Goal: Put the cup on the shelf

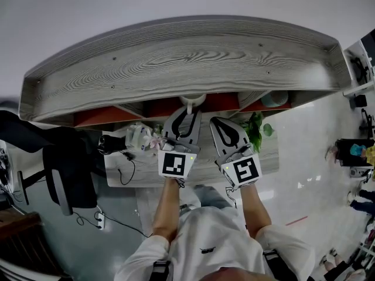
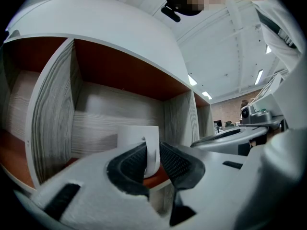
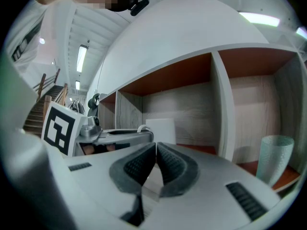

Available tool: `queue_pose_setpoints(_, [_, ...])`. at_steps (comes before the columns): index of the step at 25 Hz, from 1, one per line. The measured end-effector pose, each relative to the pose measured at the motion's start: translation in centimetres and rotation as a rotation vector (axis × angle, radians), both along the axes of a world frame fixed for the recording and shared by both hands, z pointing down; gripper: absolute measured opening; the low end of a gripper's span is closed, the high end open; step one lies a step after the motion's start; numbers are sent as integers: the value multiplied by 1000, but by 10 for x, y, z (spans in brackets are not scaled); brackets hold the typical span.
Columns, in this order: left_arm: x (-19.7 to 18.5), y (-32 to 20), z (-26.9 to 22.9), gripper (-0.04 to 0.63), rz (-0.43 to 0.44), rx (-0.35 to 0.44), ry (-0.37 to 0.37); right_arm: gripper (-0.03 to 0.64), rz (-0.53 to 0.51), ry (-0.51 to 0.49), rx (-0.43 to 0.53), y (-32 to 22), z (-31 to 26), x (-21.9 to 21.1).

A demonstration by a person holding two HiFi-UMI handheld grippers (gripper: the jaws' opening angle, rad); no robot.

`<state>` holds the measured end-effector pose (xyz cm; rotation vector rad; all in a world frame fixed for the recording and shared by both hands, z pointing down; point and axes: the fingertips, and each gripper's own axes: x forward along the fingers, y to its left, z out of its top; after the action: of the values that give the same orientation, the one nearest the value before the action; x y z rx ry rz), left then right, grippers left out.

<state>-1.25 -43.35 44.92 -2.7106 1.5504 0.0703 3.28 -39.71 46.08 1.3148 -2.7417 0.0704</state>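
The white cup stands in the shelf's middle compartment. Its handle sits between the slightly parted jaws of the left hand-held gripper, which looks like a release. The right hand-held gripper hangs alongside, closed and empty. Only its view shows a teal tumbler one compartment over.

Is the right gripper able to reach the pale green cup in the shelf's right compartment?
Probably yes: the pale green cup stands alone at its compartment's open front. The right gripper is empty, though its jaws are together and must open first.
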Motion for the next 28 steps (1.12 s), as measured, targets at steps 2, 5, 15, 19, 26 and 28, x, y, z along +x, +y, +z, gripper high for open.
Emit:
queue_pose_setpoints(2, [1, 1, -1, 91, 0, -2, 1, 31, -1, 1, -1, 1, -1, -1])
queue_pose_setpoints(5, [2, 2, -1, 110, -2, -1, -9, 31, -3, -1, 1, 1, -2, -1])
queue_pose_setpoints(15, [-1, 4, -3, 218, -32, 5, -16, 31, 1, 0, -1, 5, -1, 0])
queue_pose_setpoints(19, [-6, 7, -5, 218, -41, 11, -11, 31, 0, -1, 4, 8, -2, -1])
queue_pose_setpoints(26, [-17, 19, -7, 218, -66, 1, -9, 31, -4, 0, 16, 16, -8, -4])
queue_pose_setpoints(28, [-21, 26, -10, 214, -75, 6, -9, 31, -5, 1, 21, 20, -11, -3])
